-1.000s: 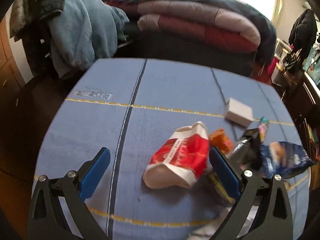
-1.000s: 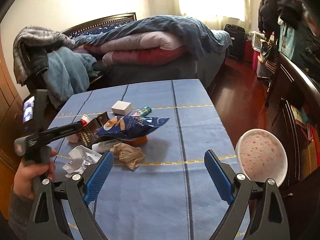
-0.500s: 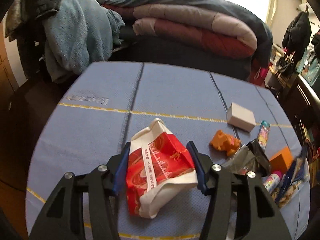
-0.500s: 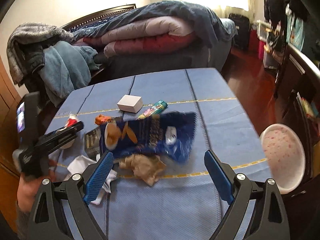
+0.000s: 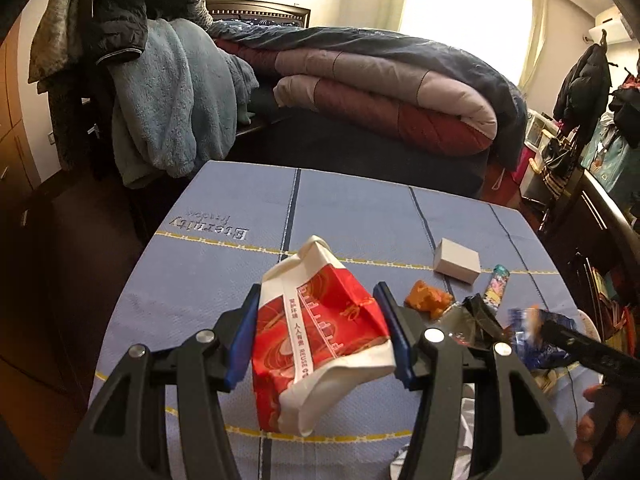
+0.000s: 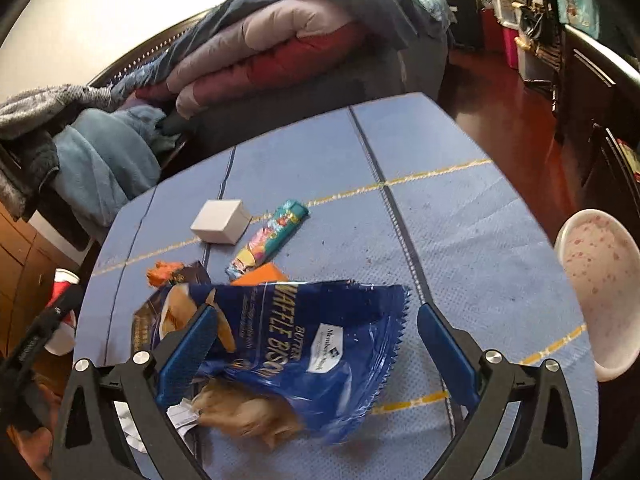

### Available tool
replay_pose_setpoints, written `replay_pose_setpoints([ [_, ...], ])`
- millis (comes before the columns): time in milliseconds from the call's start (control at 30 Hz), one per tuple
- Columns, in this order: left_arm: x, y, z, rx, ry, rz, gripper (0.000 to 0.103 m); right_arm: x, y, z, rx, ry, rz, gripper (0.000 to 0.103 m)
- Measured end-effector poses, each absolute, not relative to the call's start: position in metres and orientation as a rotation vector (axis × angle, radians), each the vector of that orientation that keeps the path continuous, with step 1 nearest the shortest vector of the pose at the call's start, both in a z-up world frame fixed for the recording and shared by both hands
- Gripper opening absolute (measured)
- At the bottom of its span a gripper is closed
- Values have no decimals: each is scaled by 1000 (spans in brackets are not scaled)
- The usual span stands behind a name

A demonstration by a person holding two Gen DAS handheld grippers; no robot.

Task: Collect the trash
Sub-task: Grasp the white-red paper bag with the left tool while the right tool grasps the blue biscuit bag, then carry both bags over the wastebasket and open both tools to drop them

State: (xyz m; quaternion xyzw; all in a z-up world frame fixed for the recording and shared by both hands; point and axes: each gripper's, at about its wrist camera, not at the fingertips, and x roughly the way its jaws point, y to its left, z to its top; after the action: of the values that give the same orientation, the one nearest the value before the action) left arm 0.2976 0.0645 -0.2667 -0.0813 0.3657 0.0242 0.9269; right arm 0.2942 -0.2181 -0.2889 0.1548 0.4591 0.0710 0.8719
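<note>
A bed [image 5: 400, 92] piled with folded quilts [image 6: 280, 40] fills the back of the room, with a blue fleece blanket [image 5: 176, 96] heaped at its left end. In front of it stands a table under a blue cloth [image 5: 352, 208] crossed by dark and yellow lines, and the trash lies scattered on that cloth. Off the table's right edge sits a white bin with pink speckles [image 6: 596, 280].

The largest piece of litter is a blue biscuit bag [image 6: 304, 344], lying flat and crinkled near the front edge. The right gripper [image 6: 316, 356] hangs over it with its blue pads spread wide, one to each side of the bag and neither pressing on it; its jaws have just been opening further. A crumpled brown paper wad [image 6: 248, 416] pokes out from under the bag's near end.

Next in size is a red and white paper bag [image 5: 320, 344], clamped between the pads of the left gripper [image 5: 320, 344], which squeeze its sides; whether it is clear of the cloth I cannot tell.

Farther back lie a small white box [image 6: 220, 222], a colourful candy tube [image 6: 268, 244] just beside it, an orange card [image 6: 260, 274] half under the biscuit bag, and a crumpled orange wrapper [image 5: 428, 300].
</note>
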Motion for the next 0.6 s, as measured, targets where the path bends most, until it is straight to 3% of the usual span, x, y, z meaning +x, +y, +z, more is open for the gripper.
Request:
replay_pose_setpoints([
  [133, 297, 61, -265, -165, 747, 36, 56, 292, -223, -290, 372, 937, 177, 97],
  [200, 296, 60, -264, -166, 744, 32, 56, 288, -225, -288, 387, 913, 199, 76],
  [233, 296, 59, -263, -168, 743, 27, 56, 286, -226, -287, 389, 909, 208, 52],
  [300, 294, 57, -260, -173, 733, 18, 56, 282, -225, -286, 374, 912, 219, 34],
  [333, 293, 56, -258, -175, 727, 15, 56, 280, -226, -284, 373, 898, 221, 14],
  [367, 292, 55, -255, -175, 720, 10, 56, 277, -227, -282, 370, 884, 220, 2],
  [600, 281, 50, -238, -164, 680, 1, 56, 265, -232, -268, 381, 850, 235, 2],
])
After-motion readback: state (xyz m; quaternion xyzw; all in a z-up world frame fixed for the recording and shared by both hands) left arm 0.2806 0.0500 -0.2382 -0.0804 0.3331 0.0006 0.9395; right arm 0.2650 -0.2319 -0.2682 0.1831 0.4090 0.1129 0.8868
